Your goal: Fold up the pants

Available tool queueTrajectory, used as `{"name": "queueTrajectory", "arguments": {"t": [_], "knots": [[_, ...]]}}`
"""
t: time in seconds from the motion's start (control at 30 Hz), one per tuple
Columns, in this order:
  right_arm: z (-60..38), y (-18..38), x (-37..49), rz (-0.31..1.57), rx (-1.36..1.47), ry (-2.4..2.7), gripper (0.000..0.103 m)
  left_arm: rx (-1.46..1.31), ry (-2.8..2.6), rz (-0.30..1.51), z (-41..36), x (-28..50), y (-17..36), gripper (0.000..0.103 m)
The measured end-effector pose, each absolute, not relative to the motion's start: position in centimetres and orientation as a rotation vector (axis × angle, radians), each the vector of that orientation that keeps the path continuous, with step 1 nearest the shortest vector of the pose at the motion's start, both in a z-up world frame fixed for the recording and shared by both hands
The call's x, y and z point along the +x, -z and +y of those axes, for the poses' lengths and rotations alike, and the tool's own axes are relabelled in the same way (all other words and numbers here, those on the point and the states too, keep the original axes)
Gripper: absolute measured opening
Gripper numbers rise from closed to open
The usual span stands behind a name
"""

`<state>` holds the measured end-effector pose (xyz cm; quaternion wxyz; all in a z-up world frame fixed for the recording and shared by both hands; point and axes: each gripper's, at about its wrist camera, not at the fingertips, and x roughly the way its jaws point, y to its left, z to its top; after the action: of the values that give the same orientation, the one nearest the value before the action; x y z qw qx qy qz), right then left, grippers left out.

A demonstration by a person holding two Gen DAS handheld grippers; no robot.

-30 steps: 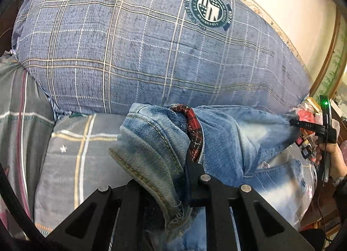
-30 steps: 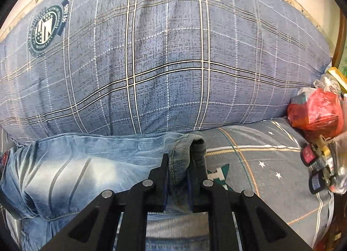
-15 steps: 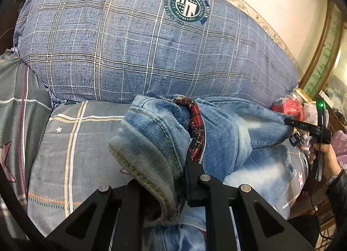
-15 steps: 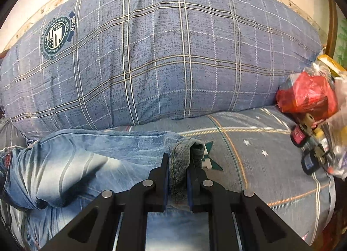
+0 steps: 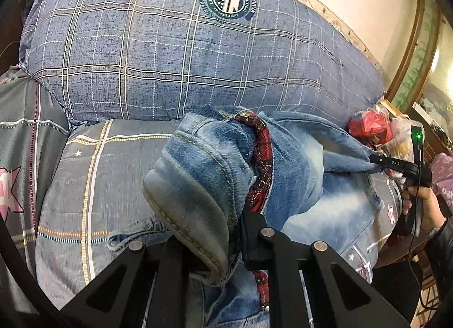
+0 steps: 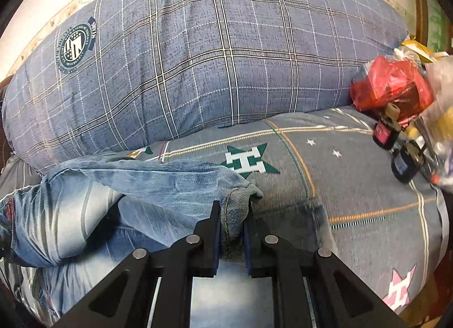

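As the jeans (image 5: 297,164) are drawn away from the big plaid pillow (image 5: 170,53), more of the star-print bedspread (image 6: 354,172) is uncovered between them and the pillow than was seen a second ago, when the denim lay right against the pillow's foot. The gap is widest in the right wrist view, where a green star emblem just in front of the pillow is now laid bare. It is judged that one leg is being carried over the other toward the near edge of the bed, so the lengthwise fold seems to be under way and not yet laid flat.

The jeans are pale, washed blue denim with whitened streaks; a red plaid lining (image 5: 262,164) is shown inside the waistband. They are lifted in a slack span in front of the pillow, with a lower layer left lying on the bedspread.

The bunched waistband is held in the left gripper (image 5: 223,246), its jaws closed narrowly on the thick seam. The hem cuff is pinched likewise in the right gripper (image 6: 230,231), jaws narrow on the fabric. A hand (image 5: 424,206) is seen on the right gripper's handle. Red bags and small bottles (image 6: 396,130) are piled right of the pillow.
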<state>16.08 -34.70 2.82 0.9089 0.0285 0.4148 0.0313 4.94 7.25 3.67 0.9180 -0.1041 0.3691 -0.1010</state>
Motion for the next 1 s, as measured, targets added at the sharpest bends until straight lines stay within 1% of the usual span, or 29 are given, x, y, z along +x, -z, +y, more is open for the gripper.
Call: {"name": "queueTrajectory", "arguments": {"t": [0.33, 0.67, 1.0], "knots": [[-36.2, -2.3, 14.0, 0.89, 0.068, -0.049, 0.014, -0.16, 0.212, 0.769, 5.5, 3.0, -4.1, 0.013], [-37.6, -1.5, 12.3, 0.929, -0.014, -0.012, 0.014, -0.142, 0.215, 0.788, 4.7, 1.0, -3.3, 0.013], [-38.3, 1.4, 11.5, 1.011, -0.057, 0.007, 0.014, -0.092, 0.221, 0.811, 3.7, -1.0, -1.9, 0.013]]}}
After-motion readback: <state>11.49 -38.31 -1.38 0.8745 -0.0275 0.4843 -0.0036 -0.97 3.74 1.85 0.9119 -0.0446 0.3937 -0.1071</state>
